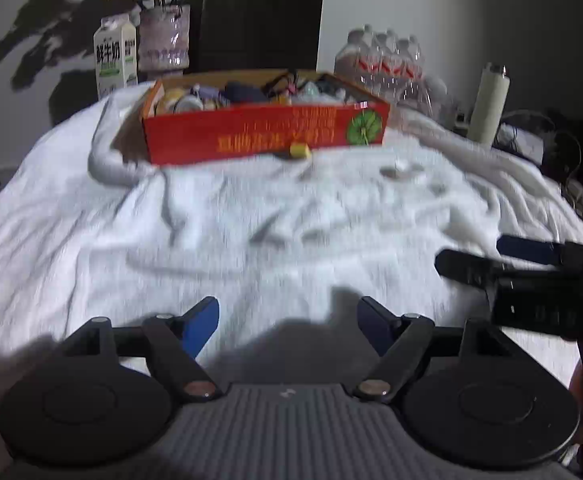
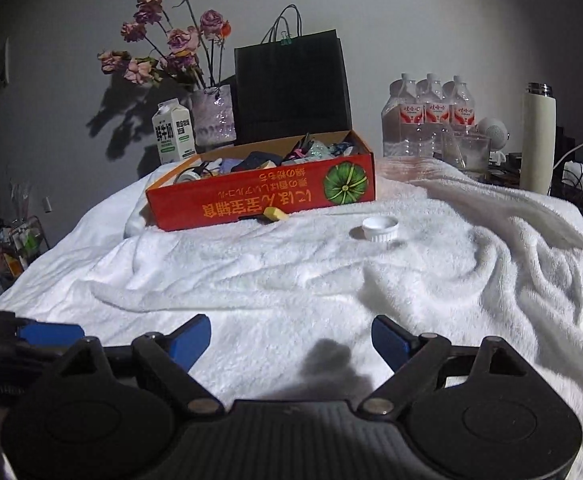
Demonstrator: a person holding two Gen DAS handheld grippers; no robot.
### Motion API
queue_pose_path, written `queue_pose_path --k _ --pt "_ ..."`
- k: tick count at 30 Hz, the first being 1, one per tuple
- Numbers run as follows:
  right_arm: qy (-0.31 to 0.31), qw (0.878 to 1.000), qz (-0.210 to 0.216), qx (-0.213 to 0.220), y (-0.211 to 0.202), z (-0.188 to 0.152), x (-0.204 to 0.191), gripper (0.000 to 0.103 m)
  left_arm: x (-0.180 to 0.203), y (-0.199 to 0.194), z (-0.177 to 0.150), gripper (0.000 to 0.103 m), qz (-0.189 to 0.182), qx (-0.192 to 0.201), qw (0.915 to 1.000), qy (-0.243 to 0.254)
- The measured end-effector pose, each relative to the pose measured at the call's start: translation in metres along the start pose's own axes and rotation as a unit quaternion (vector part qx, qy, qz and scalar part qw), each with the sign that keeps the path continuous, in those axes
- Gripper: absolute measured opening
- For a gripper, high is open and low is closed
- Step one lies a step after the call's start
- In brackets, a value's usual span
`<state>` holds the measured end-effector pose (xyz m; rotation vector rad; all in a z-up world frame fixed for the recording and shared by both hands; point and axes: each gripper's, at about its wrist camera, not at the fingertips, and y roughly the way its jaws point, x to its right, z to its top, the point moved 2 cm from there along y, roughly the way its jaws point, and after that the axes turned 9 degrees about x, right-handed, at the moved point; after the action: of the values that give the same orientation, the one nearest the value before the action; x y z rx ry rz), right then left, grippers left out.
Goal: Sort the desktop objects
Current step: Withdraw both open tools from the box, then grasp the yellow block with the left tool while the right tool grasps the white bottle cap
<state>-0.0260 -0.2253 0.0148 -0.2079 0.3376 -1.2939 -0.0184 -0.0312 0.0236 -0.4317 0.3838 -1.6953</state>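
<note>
Rumpled white blanket (image 2: 291,280) over surface. On it: red box (image 2: 259,196) at back, yellow block (image 2: 275,213) touching box front, white cap (image 2: 380,228) apart.

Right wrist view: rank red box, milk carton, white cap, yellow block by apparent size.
1. red box
2. milk carton, standing farther back, so likely understated
3. white cap
4. yellow block, close to the cap in size, though clearly smaller here
</note>
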Motion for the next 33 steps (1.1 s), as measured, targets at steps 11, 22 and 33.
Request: queue_pose_path --k 11,22,33 --pt "-0.06 0.997 -0.046 -0.025 0.106 0.05 0.044 0.078 0.015 0.156 0.09 0.072 -0.028 0.025 0.9976 0.058" --pt "-0.057 0.996 -0.042 -0.05 0.168 0.05 0.055 0.065 -0.008 0.234 0.092 0.065 -0.08 -0.03 0.9961 -0.022" --pt "-0.072 0.995 -0.042 -0.046 0.164 0.045 0.05 0.023 -0.02 0.225 0.09 0.023 -0.064 -0.028 0.9883 -0.135"
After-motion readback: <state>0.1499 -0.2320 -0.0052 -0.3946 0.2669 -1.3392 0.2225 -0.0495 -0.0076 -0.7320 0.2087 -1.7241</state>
